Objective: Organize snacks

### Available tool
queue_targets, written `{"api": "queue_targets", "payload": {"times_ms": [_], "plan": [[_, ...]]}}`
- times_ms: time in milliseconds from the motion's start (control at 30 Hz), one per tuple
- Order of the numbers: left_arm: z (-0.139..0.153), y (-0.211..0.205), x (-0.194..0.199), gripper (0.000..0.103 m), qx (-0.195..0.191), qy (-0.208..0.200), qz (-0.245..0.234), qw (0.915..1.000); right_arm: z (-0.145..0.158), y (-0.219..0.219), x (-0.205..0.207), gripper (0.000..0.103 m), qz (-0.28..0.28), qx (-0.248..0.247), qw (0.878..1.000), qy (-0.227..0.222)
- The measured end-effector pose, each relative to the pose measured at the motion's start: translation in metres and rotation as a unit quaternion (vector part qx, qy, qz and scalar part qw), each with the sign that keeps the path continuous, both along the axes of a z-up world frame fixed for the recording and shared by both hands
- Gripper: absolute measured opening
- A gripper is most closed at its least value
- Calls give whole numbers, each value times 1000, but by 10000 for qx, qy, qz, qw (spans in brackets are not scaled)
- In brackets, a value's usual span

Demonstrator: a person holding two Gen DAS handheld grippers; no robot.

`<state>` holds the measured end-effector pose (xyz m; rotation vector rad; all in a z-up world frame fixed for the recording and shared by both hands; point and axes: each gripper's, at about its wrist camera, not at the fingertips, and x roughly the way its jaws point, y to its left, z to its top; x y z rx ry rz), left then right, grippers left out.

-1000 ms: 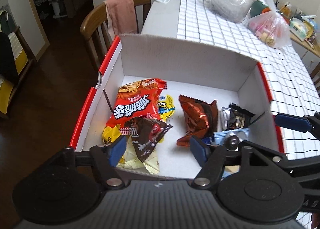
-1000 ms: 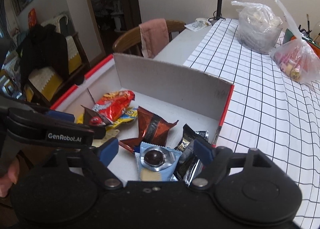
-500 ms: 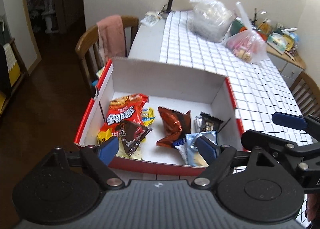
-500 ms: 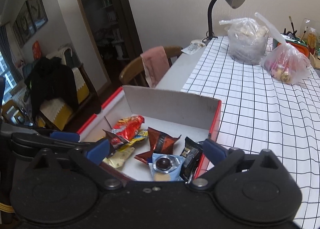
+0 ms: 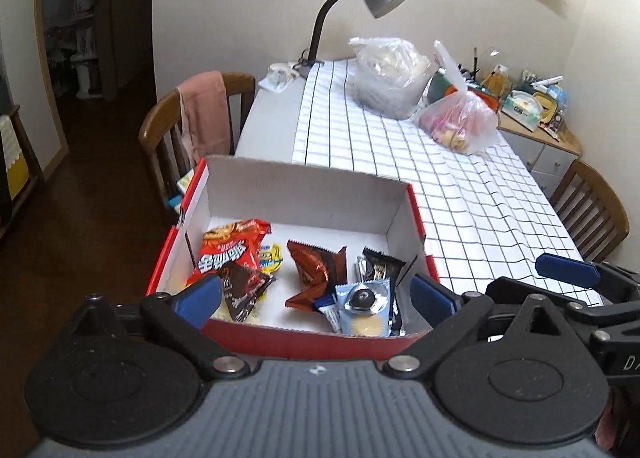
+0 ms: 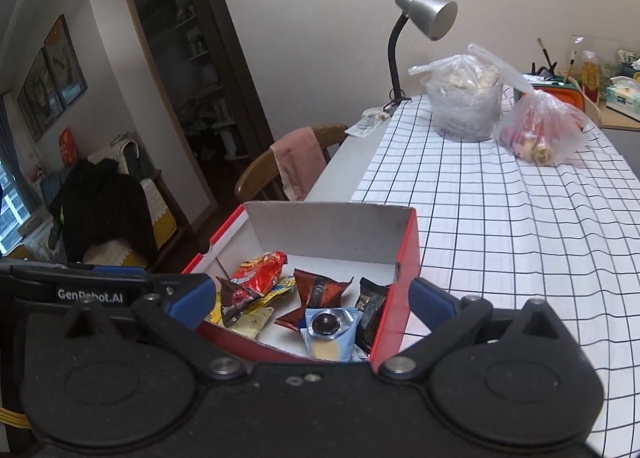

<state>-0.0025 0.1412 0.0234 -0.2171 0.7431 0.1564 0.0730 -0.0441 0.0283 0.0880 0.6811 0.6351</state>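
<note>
both grippers' jaws just opened wide, empty, above the snack box (image 5: pixel 304 194).

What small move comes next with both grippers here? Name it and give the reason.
Probably draw both hands a little further back and stop. The left gripper and right gripper have both just been opening and hold nothing. The snack packets, such as the red packet and blue packet, all lie inside the red box, and no loose snack shows on the checked tablecloth.
</note>
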Motion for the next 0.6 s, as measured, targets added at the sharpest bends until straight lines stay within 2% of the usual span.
{"api": "queue_targets", "payload": {"times_ms": [133, 300, 600], "plan": [[7, -10, -5, 101, 282, -169, 3, 9995, 3, -2, -6, 103, -73, -26, 9997, -245], [13, -17, -10, 101, 430, -350, 24, 9985, 9, -4, -8, 103, -164, -59, 9990, -412], [17, -22, -12, 101, 480, -417, 194, 9978, 12, -3, -11, 103, -147, -173, 9983, -544]]}}
